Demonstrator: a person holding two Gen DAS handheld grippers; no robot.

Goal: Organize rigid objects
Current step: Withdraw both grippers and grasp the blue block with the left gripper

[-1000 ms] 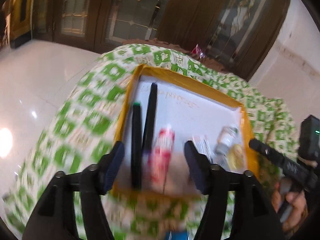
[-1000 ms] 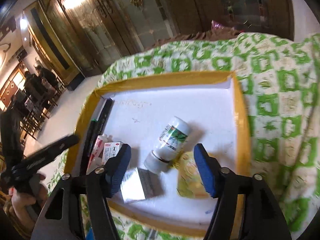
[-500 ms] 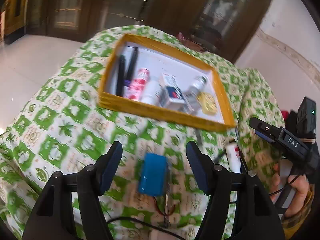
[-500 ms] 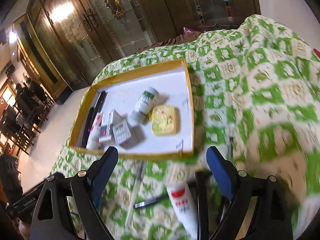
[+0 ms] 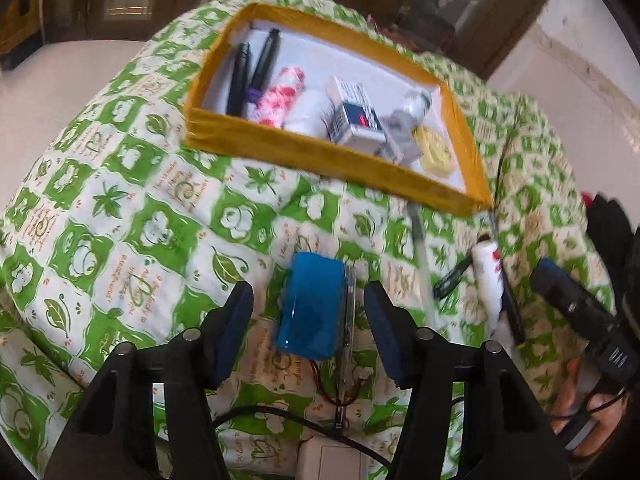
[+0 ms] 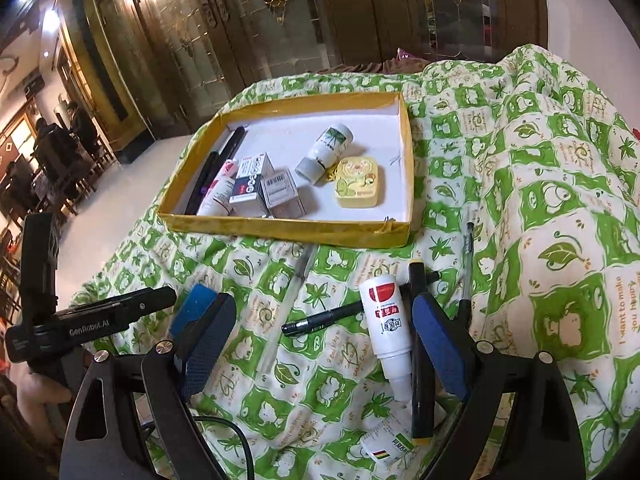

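A yellow-walled tray (image 5: 312,151) (image 6: 280,227) on the green-patterned cloth holds pens, small boxes, a white bottle (image 6: 326,151) and a yellow tin (image 6: 359,188). My left gripper (image 5: 308,326) is open, its fingers either side of a blue battery pack (image 5: 312,308) with red wires. My right gripper (image 6: 324,344) is open and empty above a white bottle with a red label (image 6: 386,320), a black pen (image 6: 320,318) and a clear pen (image 6: 286,304) lying loose on the cloth.
A black marker with a yellow tip (image 6: 419,360) and another thin pen (image 6: 467,264) lie right of the white bottle. A small white tube (image 6: 386,442) and a black cable (image 6: 240,440) lie at the near edge. Dark wooden doors stand behind.
Both grippers have pulled back from the tray toward the near side of the cloth. The left one has come down around the blue battery pack; the right one now hangs over the loose pens and bottle.
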